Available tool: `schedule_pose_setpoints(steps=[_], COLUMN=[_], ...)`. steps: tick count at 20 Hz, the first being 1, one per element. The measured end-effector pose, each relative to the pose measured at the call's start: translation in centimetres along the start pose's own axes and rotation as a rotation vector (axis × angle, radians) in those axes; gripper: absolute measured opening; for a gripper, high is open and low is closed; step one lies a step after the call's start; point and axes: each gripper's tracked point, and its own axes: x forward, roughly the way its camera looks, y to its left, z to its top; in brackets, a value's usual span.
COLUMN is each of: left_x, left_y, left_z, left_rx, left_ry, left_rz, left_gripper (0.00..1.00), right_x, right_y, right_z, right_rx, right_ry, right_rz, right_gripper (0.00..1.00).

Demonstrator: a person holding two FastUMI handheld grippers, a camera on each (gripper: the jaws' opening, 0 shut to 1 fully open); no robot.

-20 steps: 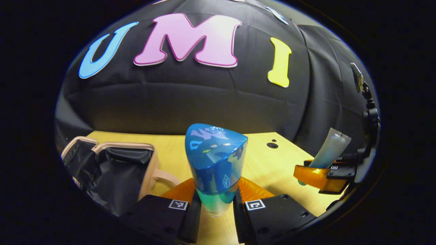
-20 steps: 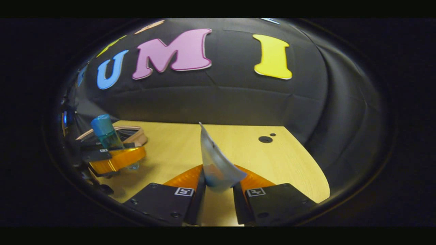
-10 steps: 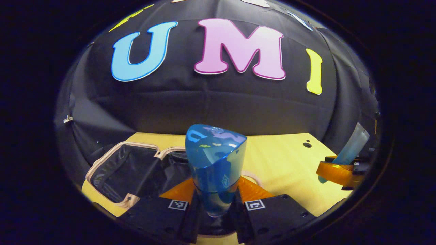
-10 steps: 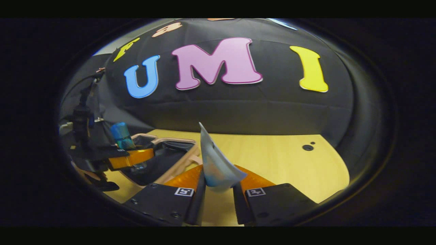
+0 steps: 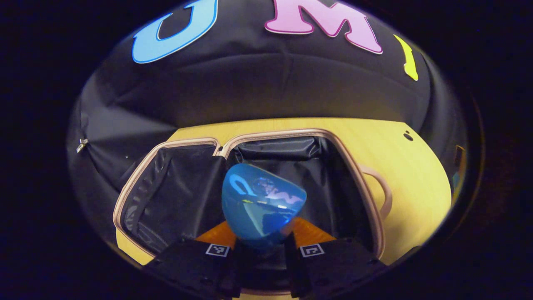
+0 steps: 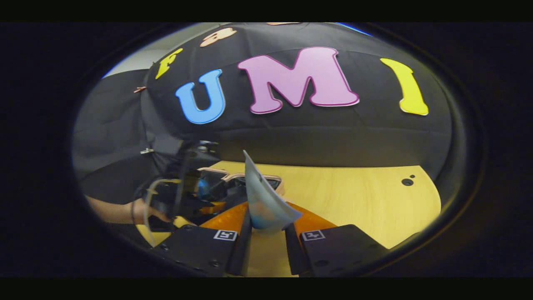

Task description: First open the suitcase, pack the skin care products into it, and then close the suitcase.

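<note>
— Left gripper view first: one suitcase [image 5: 366, 183], lying open on the wooden table [image 5: 416, 166], two black-lined halves side by side. One blue bottle [image 5: 263, 206], clamped between both fingers of the left gripper [image 5: 261, 250], cap end toward the lens, hanging over the right-hand half.

— Right gripper view now: one pale tube [image 6: 263, 200], pinched between both fingers of the right gripper [image 6: 266, 233], standing up toward 12 o'clock. Left gripper [image 6: 195, 196] out at 10 o'clock, a bare forearm [image 6: 112, 210] behind it at 9, suitcase rim [image 6: 233, 175] peeking past the tube.

— Tally so far?

— Two skin care items, two grippers, one case, one table. Two small holes [image 6: 407, 181] in the tabletop at 2 o'clock.

— Changes from half a second back?

— Plenty on the left: bottle tipped forward and down, case swung from 8 o'clock to dead centre, lining spreading wide behind the bottle. Other gripper and tube gone from the 3 o'clock edge. On the right: grip on the tube unchanged, left gripper drawn in closer to centre.
</note>
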Motion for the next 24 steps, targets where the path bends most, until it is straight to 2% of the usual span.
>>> schedule_pose_setpoints(steps=[1, 3, 4, 5, 6, 9, 10, 11, 12, 14, 15, 16, 17, 18, 20, 21, 22, 23, 24], left_x=[0.6, 1.8, 2.2, 2.6, 2.9, 4.0, 4.4, 5.0, 4.9, 5.0, 4.8, 4.2, 3.6, 2.4, -1.8, -4.6, -6.7, -9.3, -11.4], left_y=[-0.1, -0.4, -0.2, -0.3, -0.3, -0.2, 0.1, 0.4, 0.2, 0.6, 1.0, 2.2, 2.5, 2.6, 4.2, 5.6, 6.6, 8.2, 9.4], left_z=[-0.2, -1.0, -0.1, 0.2, 0.0, 0.8, 0.6, -0.7, -1.4, 0.3, 0.4, 0.5, 0.9, 2.0, 5.5, 6.7, 7.7, 8.7, 9.4], left_rx=[0.011, 0.009, 0.005, -0.014, -0.033, -0.036, -0.021, 0.0, -0.001, 0.004, 0.015, 0.023, 0.009, -0.024, -0.079, -0.084, -0.081, -0.08, -0.088], left_ry=[0.039, 0.136, 0.134, 0.162, 0.213, 0.265, 0.286, 0.343, 0.379, 0.311, 0.307, 0.297, 0.271, 0.216, 0.046, -0.026, -0.082, -0.142, -0.187], left_rz=[0.004, -0.006, -0.007, -0.013, -0.02, -0.03, -0.021, -0.017, -0.027, -0.028, -0.02, -0.004, -0.018, -0.033, -0.05, -0.038, -0.027, -0.005, 0.006], left_gripper=[0.46, 0.49, 0.46, 0.47, 0.46, 0.49, 0.47, 0.43, 0.47, 0.51, 0.47, 0.56, 0.64, 0.81, 0.9, 0.98, 0.98, 0.98, 0.98], right_x=[-0.9, -2.5, -3.3, -3.9, -4.2, -4.1, -3.9, -3.7, -3.4, -2.8, -2.4, -1.9, -1.1, -0.4, 1.2, 1.8, 2.4, 3.3, 4.2], right_y=[0.2, 0.3, 0.2, 0.3, 0.1, -0.5, -0.7, -0.8, -0.9, -1.0, -1.0, -0.8, -0.6, -0.5, 0.5, 1.1, 1.8, 3.0, 4.0], right_z=[-0.1, -0.1, 0.1, 0.2, 0.4, 0.6, 0.6, 0.8, 1.0, 1.4, 1.5, 1.6, 1.7, 2.0, 2.7, 3.0, 3.2, 2.9, 2.5], right_rx=[-0.013, -0.022, -0.016, -0.005, 0.007, 0.031, 0.025, 0.017, 0.006, -0.022, -0.031, -0.036, -0.041, -0.043, -0.066, -0.098, -0.121, -0.126, -0.114], right_ry=[0.007, 0.012, 0.012, 0.009, 0.009, 0.022, 0.025, 0.025, 0.023, 0.016, 0.015, 0.016, 0.02, 0.02, 0.019, 0.02, 0.025, 0.039, 0.06], right_rz=[0.02, 0.034, 0.034, 0.031, 0.018, -0.002, -0.008, -0.013, -0.02, -0.037, -0.044, -0.05, -0.058, -0.068, -0.083, -0.085, -0.08, -0.067, -0.053], right_gripper=[0.36, 0.36, 0.35, 0.35, 0.41, 0.4, 0.35, 0.35, 0.4, 0.41, 0.35, 0.41, 0.41, 0.41, 0.41, 0.41, 0.41, 0.35, 0.41])
